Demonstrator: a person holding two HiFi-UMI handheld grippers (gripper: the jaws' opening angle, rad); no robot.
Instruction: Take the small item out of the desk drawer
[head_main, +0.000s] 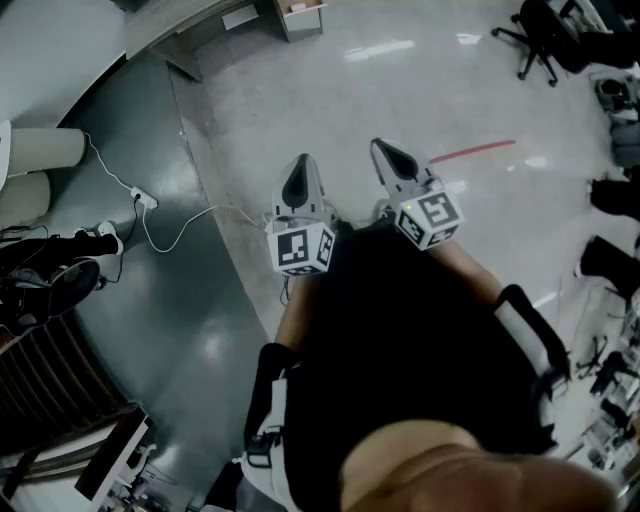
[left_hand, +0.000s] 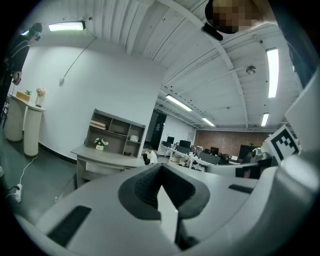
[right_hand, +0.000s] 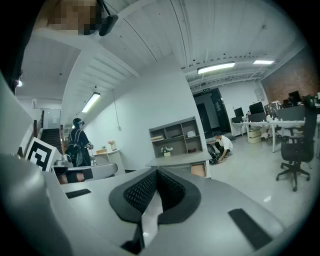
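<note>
Pressing together on nothing: jaws of left gripper (head_main: 298, 172) and right gripper (head_main: 393, 155), both held at chest over floor (head_main: 420, 70). Desk (right_hand: 181, 161) well apart; drawer's small item unseen. Likely pre-approach; next, walk over.

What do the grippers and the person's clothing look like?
The left gripper and right gripper are pale grey wedges with black ribbed pads on the tongs; each carries a white cube with black square markers. The person wears a black top.
</note>
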